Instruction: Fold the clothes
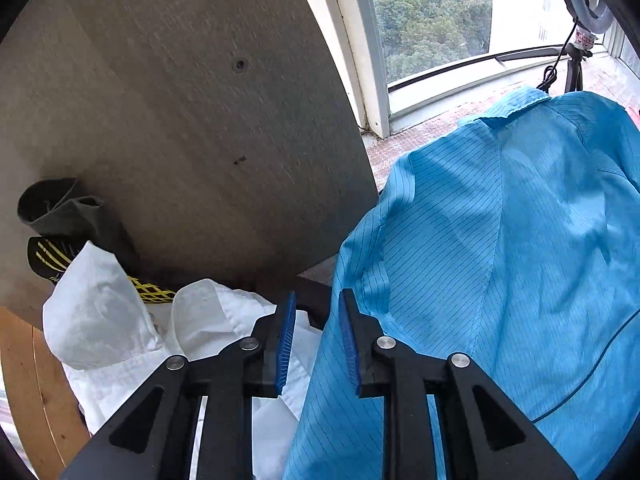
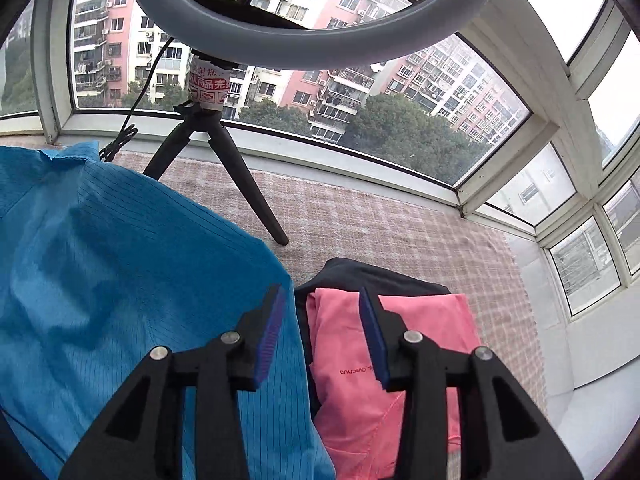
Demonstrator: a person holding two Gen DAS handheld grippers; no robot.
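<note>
A light-blue pinstriped garment [image 1: 500, 240] lies spread on the right of the left wrist view and fills the left of the right wrist view [image 2: 120, 280]. My left gripper [image 1: 318, 294] is open at its left edge, pads apart, nothing pinched; the cloth lies behind the right finger. A crumpled white garment [image 1: 120, 320] sits below and left of it. My right gripper [image 2: 320, 290] is open at the blue garment's right edge, above a folded pink garment [image 2: 352, 360] that rests on a dark one [image 2: 380, 276].
A grey panel [image 1: 180, 100] stands upright at the left, with a dark green garment [image 1: 60, 216] and a black-and-yellow one [image 1: 48, 260] at its foot. A ring light [image 2: 312, 48] on a black tripod [image 2: 224, 160] stands on the checked cloth [image 2: 380, 220] before the bay window.
</note>
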